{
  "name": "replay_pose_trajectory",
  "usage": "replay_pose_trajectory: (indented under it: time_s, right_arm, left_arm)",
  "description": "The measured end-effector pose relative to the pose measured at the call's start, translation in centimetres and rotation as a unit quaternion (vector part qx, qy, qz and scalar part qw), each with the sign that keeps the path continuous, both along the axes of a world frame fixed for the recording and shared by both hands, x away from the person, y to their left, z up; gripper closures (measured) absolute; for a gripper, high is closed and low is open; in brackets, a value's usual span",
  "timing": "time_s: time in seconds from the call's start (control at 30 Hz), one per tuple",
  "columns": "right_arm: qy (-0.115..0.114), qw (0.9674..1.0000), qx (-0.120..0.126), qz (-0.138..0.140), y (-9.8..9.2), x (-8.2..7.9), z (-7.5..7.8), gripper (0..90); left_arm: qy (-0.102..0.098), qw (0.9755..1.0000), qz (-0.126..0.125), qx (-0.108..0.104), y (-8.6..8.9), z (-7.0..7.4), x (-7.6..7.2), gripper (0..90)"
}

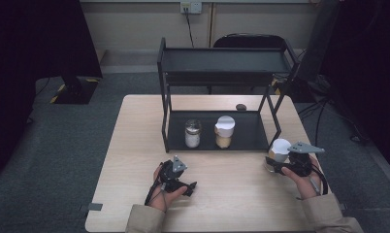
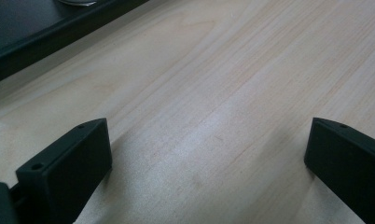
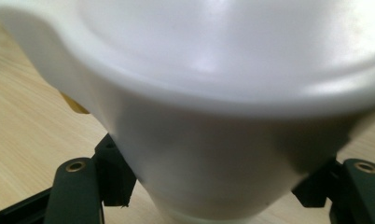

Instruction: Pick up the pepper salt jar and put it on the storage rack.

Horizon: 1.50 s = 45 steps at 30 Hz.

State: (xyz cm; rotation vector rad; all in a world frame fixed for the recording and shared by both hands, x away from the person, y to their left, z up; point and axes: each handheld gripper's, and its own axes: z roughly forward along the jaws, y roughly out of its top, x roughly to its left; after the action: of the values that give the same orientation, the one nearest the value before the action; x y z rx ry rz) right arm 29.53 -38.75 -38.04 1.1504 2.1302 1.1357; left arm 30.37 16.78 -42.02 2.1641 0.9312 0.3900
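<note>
We are clamping the right gripper [image 1: 274,164] on the white-lidded jar [image 1: 279,151], its black jaws pressing in from either side just under the lid's flare, as the right gripper view shows close up around the white lid [image 3: 232,70]. The jar is standing on the table [image 1: 135,160] near its right edge, just outside the front right corner of the black rack [image 1: 222,62]. Our left gripper [image 1: 189,187] is resting low near the front edge of the table, its jaws standing wide apart with nothing but bare wood between them.

To do this lift well, we are judging that the grip should stay level and square, so the jar comes up without tipping. On the rack's lower shelf [image 1: 246,133] two jars are already sitting: a clear jar [image 1: 192,133] and a jar with a tilted white lid [image 1: 224,131]. The free space to their right looks the natural spot, so we should be clearing the rack's front lip and right post while carrying it in.
</note>
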Motion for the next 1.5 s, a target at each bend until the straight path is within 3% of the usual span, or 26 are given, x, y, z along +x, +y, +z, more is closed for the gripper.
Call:
replay_pose_trajectory:
  time_s: [0.67,1.5]
  right_arm:
    - [0.013,0.9989,0.014,0.042,1.7,1.2,1.1,30.5]
    - [0.022,0.9977,0.017,0.061,4.2,3.1,1.6,30.6]
  left_arm:
    - [0.000,1.0000,0.000,0.000,0.0,0.0,0.0,0.1]
    - [0.000,1.0000,0.000,0.000,0.0,0.0,0.0,0.1]
